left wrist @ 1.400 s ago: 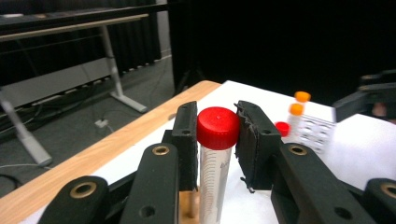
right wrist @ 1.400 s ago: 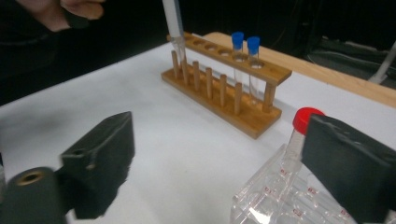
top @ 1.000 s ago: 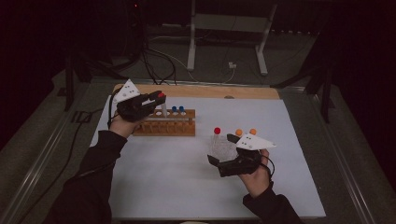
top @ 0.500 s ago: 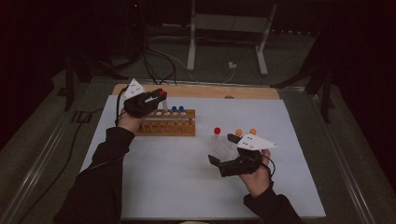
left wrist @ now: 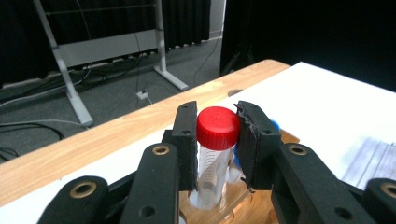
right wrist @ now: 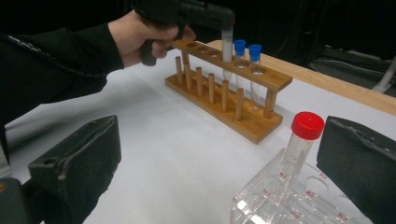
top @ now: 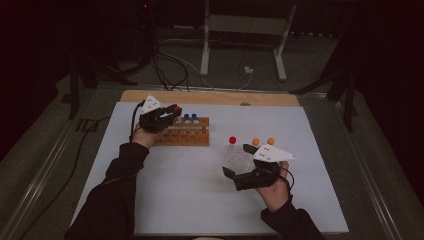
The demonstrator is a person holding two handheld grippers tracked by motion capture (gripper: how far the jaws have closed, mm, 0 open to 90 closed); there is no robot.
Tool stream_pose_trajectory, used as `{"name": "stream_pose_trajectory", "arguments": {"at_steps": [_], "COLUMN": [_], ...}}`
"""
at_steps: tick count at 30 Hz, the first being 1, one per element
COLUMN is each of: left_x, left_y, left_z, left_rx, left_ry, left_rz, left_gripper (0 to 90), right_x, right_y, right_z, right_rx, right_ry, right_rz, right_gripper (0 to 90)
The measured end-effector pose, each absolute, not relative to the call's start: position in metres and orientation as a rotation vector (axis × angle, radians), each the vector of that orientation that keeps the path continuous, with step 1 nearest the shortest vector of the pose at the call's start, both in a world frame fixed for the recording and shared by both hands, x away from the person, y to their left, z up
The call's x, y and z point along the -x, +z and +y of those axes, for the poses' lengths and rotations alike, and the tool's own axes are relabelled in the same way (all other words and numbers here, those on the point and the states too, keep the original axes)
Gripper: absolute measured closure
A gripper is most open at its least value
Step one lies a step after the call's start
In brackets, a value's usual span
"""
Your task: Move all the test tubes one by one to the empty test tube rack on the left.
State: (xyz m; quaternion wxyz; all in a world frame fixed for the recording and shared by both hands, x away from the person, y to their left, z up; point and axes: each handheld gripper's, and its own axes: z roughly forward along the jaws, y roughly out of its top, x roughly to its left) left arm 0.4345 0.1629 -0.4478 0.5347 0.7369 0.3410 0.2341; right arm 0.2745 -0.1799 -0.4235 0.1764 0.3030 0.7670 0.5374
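My left gripper (left wrist: 216,142) is shut on a red-capped tube (left wrist: 217,125), its pads clamped just under the cap. The tube hangs upright, its lower end in a hole of the wooden rack (top: 185,136), next to two blue-capped tubes (top: 190,118). In the high view the left gripper (top: 174,112) hovers over the rack's left part. My right gripper (top: 238,161) stands open at the front right, its jaws on either side of a clear plastic rack (right wrist: 280,198). That rack holds another red-capped tube (right wrist: 306,128) and two orange-capped ones (top: 263,142).
The racks stand on a white mat (top: 175,190) over a wooden table whose far edge (top: 210,97) shows beyond it. Cables and a metal stand (top: 245,50) lie on the floor behind. The wooden rack (right wrist: 224,93) has several free holes at its left end.
The left gripper has come down and a little to the right with the red-capped tube, lowering it toward the wooden rack. The right gripper has stayed put.
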Motion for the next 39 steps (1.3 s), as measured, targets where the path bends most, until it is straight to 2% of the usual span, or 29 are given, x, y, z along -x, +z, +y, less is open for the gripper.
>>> {"name": "stream_pose_trajectory", "arguments": {"at_steps": [8, 17, 19, 21, 28, 31, 33, 35, 39], "left_x": [-0.434, -0.434, -0.432, -0.427, -0.396, -0.378, -0.365, -0.354, -0.333], "left_y": [-0.461, -0.459, -0.457, -0.453, -0.433, -0.428, -0.427, -0.427, -0.430], "left_z": [0.162, 0.164, 0.165, 0.168, 0.180, 0.184, 0.185, 0.184, 0.183], "left_rx": [-1.775, -1.789, -1.799, -1.802, -1.800, -1.784, -1.771, -1.775, -1.768], "left_ry": [0.559, 0.544, 0.556, 0.564, 0.532, 0.492, 0.466, 0.452, 0.424], "left_rz": [0.826, 0.840, 0.834, 0.799, 0.749, 0.716, 0.694, 0.679, 0.638], "left_gripper": [71.4, 70.0, 52.9, 41.5, 17.7, 16.2, 16.0, 15.3, 15.3], "right_x": [-0.274, -0.275, -0.275, -0.276, -0.281, -0.286, -0.288, -0.291, -0.297], "right_y": [-0.424, -0.423, -0.422, -0.422, -0.426, -0.431, -0.433, -0.435, -0.440], "right_z": [-0.180, -0.180, -0.181, -0.182, -0.182, -0.181, -0.181, -0.180, -0.178], "right_rx": [-0.856, -0.856, -0.856, -0.866, -0.907, -0.941, -0.957, -0.986, -1.039], "right_ry": [1.526, 1.534, 1.539, 1.539, 1.466, 1.441, 1.431, 1.404, 1.337], "right_rz": [2.174, 2.176, 2.172, 2.169, 2.164, 2.172, 2.172, 2.175, 2.189], "right_gripper": [0.0, 0.0, 0.0, 0.0, 0.0, 0.0, 5.5, 6.3, 17.0]}}
